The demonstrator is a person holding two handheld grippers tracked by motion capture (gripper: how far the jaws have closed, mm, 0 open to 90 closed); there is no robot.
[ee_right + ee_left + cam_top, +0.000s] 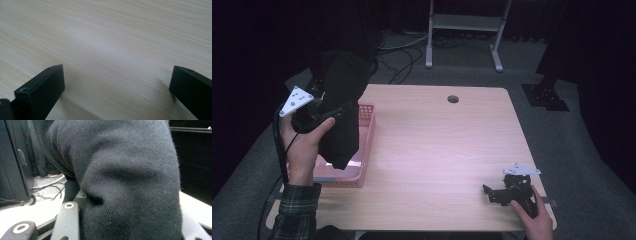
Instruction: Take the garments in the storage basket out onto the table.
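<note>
1. Left gripper (314,107): held up off the light wooden table (437,150), over the table's left edge. Jaws clamped tight on a black knitted fabric garment (341,100); grey three-cornered plate faces up-left.
2. Black garment: bunched at the left gripper's jaws, rest hangs straight down below and slightly right of the gripper. Lower hem dangles inside/just above the pink plastic slotted basket (362,150); contact w/ basket floor cannot be told.
3. Left gripper view: the garment (125,177) fills the space directly ahead of the jaws, folds pressed between them. Weave clearly visible.
4. Pink basket: directly below the left gripper, at table's left edge. Near wall and right wall visible; interior mostly hidden by the garment.
5. Right gripper (492,194): low on the table, near its front-right corner, well apart from the left gripper and the garment. Person's hand wraps the rear of the body.
6. Right gripper view: both black jaws stand wide apart, nothing between them; bare table surface (112,45) ahead and beneath.
7. Round hole (453,99) in tabletop: far side, well ahead of both grippers.
</note>
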